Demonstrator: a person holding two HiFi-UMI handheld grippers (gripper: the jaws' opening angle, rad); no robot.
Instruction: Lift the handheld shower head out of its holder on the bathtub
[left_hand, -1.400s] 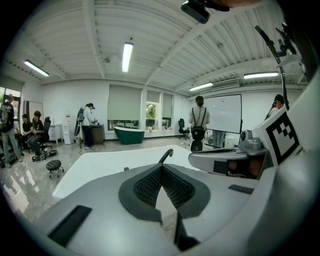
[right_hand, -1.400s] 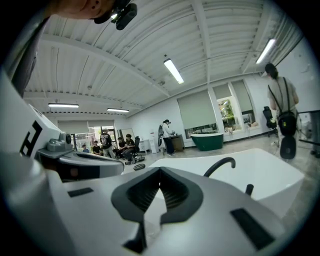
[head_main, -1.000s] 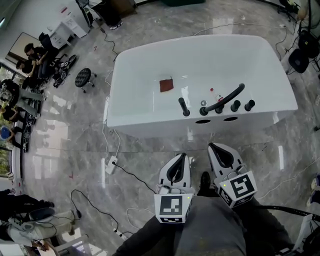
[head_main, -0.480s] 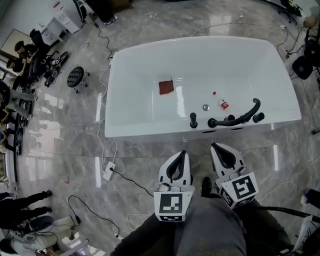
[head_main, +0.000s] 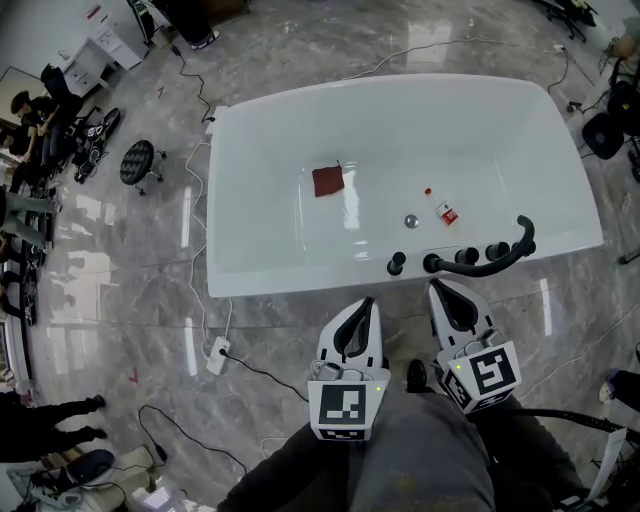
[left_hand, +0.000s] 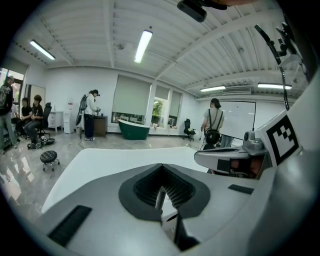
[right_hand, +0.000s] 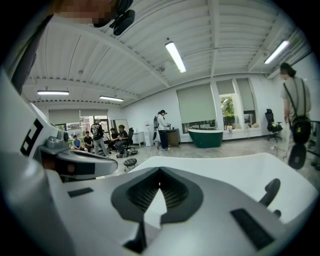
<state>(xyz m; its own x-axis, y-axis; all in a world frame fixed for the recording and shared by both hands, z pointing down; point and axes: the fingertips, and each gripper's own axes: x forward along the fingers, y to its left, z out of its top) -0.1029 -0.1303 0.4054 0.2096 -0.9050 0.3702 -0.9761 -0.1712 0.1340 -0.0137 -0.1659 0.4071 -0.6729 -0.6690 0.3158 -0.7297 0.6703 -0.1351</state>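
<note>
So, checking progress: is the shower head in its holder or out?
In: the shower head lies seated on the bathtub rim, untouched.

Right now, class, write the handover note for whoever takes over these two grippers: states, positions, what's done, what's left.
Left gripper: fingers together, empty. Right gripper: the same. Both hang short of the bathtub, touching nothing.
Shower head: black, lying along the near rim, just ahead of the right gripper.
Done: nothing lifted yet. Left: open the fingers, grasp the shower head, lift it out.
</note>
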